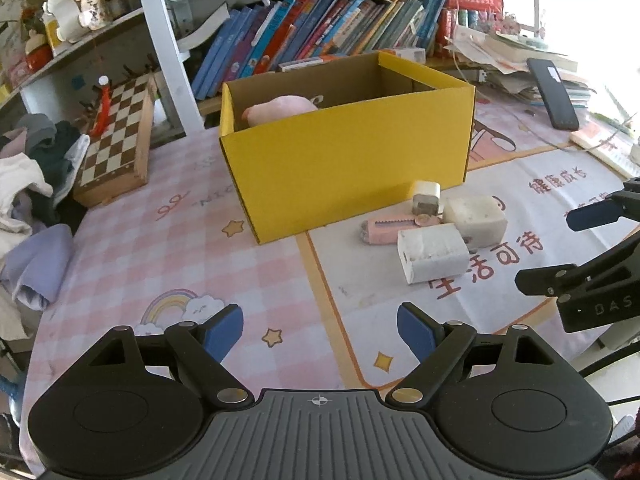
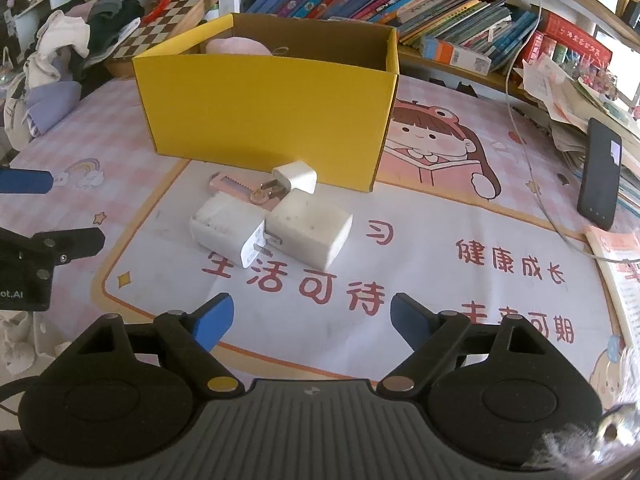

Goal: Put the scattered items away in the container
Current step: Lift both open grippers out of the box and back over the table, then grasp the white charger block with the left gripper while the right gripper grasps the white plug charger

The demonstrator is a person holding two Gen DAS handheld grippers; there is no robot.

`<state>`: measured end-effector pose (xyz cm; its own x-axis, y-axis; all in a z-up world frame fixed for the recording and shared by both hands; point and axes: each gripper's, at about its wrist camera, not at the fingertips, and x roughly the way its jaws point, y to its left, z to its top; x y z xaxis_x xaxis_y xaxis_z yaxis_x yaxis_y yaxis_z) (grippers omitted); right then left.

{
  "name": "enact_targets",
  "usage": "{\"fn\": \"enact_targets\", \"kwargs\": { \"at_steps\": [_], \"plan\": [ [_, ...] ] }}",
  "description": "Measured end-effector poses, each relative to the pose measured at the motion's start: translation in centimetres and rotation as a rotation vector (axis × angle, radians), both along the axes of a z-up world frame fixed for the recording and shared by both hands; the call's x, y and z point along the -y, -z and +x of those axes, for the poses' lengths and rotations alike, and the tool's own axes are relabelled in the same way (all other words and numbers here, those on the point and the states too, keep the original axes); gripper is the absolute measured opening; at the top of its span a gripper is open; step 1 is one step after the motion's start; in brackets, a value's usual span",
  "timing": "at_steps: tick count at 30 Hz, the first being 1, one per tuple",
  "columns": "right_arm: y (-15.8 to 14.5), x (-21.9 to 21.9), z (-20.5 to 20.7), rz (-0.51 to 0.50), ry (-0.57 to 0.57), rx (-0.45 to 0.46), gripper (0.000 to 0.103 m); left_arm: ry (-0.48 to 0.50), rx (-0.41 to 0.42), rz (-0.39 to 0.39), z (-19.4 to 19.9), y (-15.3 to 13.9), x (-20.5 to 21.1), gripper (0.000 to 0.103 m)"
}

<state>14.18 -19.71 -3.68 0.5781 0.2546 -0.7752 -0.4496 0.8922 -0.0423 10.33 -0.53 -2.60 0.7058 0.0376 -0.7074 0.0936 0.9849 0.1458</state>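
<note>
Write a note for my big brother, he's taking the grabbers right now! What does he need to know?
Left gripper: open, empty, hovering above the table mat.
Right gripper: open, empty, facing the pile.
Yellow box: a pink soft thing is already inside.
Still on the mat in front of the box: small white charger, two bigger white chargers and a pink comb-like thing partly under them.
Left to do: put all four in the box.
</note>
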Motion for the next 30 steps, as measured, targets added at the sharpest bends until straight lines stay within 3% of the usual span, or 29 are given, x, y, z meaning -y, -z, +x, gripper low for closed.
{"fn": "enact_targets", "kwargs": {
  "at_steps": [13,21,30],
  "plan": [
    [0.2,-0.4,1.9,-0.009,-0.034,-0.011,0.084,0.004,0.006,-0.018,1.4,0.1,-0.1,0.087],
    [0.5,-0.5,3.2,-0.009,-0.067,-0.021,0.075,0.019,-0.020,-0.019,2.3,0.6,0.7,0.087],
    [1.0,-1.1,4.9,-0.011,-0.108,-0.038,0.075,0.102,-0.065,-0.030,3.1,1.5,2.5,0.086]
  ]
}}
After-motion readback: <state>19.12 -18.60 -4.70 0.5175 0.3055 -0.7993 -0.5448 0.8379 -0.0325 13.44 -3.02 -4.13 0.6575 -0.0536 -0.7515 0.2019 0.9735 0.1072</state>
